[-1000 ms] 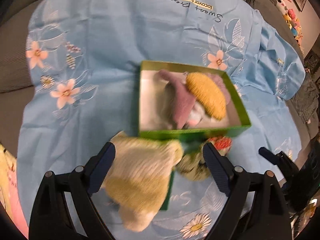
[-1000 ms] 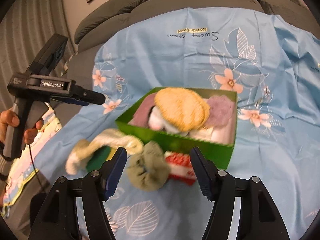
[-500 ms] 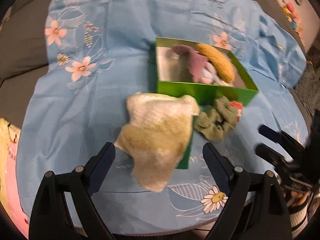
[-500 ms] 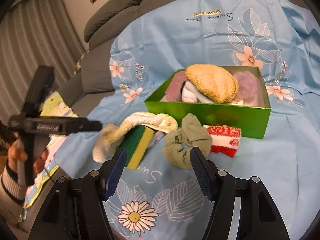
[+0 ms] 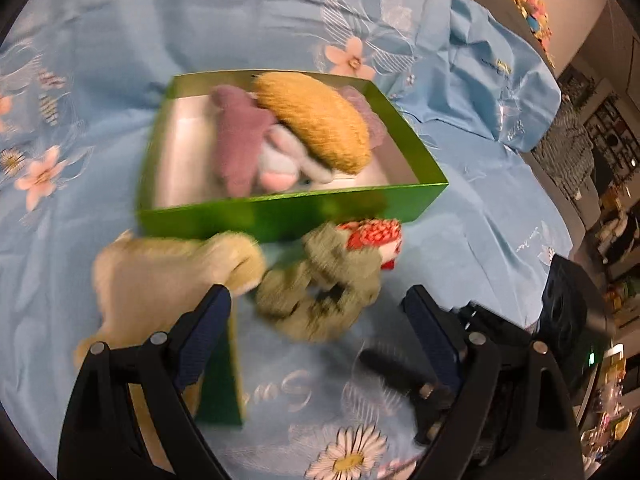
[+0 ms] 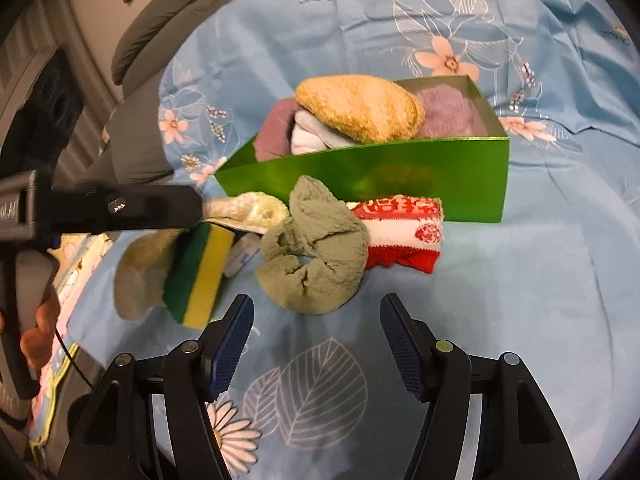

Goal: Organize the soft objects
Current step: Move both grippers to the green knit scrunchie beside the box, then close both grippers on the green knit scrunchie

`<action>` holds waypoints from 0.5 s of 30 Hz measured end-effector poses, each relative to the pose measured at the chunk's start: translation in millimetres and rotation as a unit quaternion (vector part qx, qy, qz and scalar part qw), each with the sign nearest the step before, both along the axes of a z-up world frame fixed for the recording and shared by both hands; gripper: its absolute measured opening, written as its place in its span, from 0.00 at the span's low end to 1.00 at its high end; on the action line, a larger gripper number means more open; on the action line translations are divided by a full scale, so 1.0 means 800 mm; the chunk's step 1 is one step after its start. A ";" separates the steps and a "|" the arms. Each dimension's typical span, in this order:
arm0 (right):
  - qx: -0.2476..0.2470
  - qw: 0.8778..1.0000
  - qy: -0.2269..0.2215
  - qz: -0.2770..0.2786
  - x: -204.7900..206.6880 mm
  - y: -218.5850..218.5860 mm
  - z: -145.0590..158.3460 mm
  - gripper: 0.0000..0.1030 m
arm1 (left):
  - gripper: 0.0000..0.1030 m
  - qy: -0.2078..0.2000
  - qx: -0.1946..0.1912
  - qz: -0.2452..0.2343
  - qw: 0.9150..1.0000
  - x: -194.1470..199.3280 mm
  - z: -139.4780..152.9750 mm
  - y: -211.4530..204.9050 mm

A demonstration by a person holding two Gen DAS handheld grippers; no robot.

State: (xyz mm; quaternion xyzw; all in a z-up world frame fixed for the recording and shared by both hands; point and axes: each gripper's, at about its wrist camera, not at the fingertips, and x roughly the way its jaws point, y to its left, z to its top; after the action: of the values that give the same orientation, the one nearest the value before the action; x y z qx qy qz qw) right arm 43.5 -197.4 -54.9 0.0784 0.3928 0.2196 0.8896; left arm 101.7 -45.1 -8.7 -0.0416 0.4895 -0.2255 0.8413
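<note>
Right wrist view: right claw (image 6: 316, 344) spread wide, empty, hovering over blue floral sheet (image 6: 540, 280) just short of olive-green scrunchie (image 6: 316, 248). Scrunchie lying on sheet, touching red-and-white knit sock (image 6: 404, 234) on its right; sock lying right against front wall of green box (image 6: 380, 176). Box holding tan fuzzy pad (image 6: 360, 106) on top, mauve cloth (image 6: 272, 132) at left, lilac fluffy item (image 6: 448, 114) at right, pale blue-white piece (image 6: 312, 138) tucked under pad. Left of scrunchie: green-and-yellow sponge (image 6: 200, 272) with cream fuzzy cloth (image 6: 248, 208) draped over its far end. Left claw's body entering from left edge, dark bar reaching to cream cloth, person's hand (image 6: 38, 328) on its handle. Grey sofa cushions (image 6: 160, 32) behind sheet

Left wrist view, motion-blurred: left claw (image 5: 316, 328) spread wide, nothing pinched. Cream fuzzy cloth (image 5: 160, 280) by its left finger, contact not resolvable through blur; olive-green scrunchie (image 5: 320, 296) between the fingers and just beyond the tips. Red-and-white knit sock (image 5: 376, 236) behind scrunchie, against green box (image 5: 280, 212). Tan fuzzy pad (image 5: 316, 120) and mauve cloth (image 5: 240, 140) visible inside box. Green-and-yellow sponge (image 5: 220, 384) showing as green slab under cream cloth. Right claw's dark fingers visible at lower right
</note>
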 end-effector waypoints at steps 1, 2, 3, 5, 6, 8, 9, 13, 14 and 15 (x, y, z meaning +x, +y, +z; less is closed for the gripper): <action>0.004 1.000 0.002 0.000 0.005 0.002 -0.003 0.65 | 0.86 0.002 0.000 -0.007 1.000 0.006 -0.004 -0.007; 0.008 1.000 0.005 0.001 0.008 0.003 -0.006 0.65 | 0.86 0.005 -0.001 -0.014 1.000 0.014 -0.009 -0.014; 0.012 1.000 0.007 0.000 0.012 0.004 -0.008 0.65 | 0.86 0.008 -0.002 -0.016 1.000 0.019 -0.012 -0.017; 0.017 1.000 0.009 -0.001 0.021 0.006 -0.012 0.65 | 0.86 0.017 -0.007 -0.021 1.000 0.031 -0.020 -0.023; 0.019 1.000 0.010 -0.001 0.024 0.006 -0.013 0.65 | 0.86 0.019 -0.008 -0.022 1.000 0.036 -0.024 -0.025; 0.024 1.000 0.014 -0.003 0.032 0.007 -0.017 0.65 | 0.85 0.019 -0.006 -0.029 0.999 0.041 -0.029 -0.029; 0.026 1.000 0.016 -0.003 0.035 0.007 -0.018 0.65 | 0.84 0.018 -0.001 -0.034 0.999 0.043 -0.032 -0.032; 0.044 0.999 0.032 -0.004 0.046 0.003 -0.029 0.65 | 0.74 0.021 0.011 -0.045 0.999 0.044 -0.043 -0.034; 0.046 0.998 0.033 -0.002 0.046 0.003 -0.030 0.65 | 0.68 0.023 0.012 -0.046 0.999 0.044 -0.044 -0.034; 0.048 0.998 0.032 0.000 0.046 0.003 -0.031 0.65 | 0.62 0.024 0.011 -0.048 0.998 0.044 -0.045 -0.034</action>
State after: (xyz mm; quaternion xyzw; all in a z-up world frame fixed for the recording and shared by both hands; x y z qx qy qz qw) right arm 80.4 -194.8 -79.8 0.1282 0.4104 0.2354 0.8716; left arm 136.7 -72.1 -44.8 -0.0143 0.5136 -0.2594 0.8178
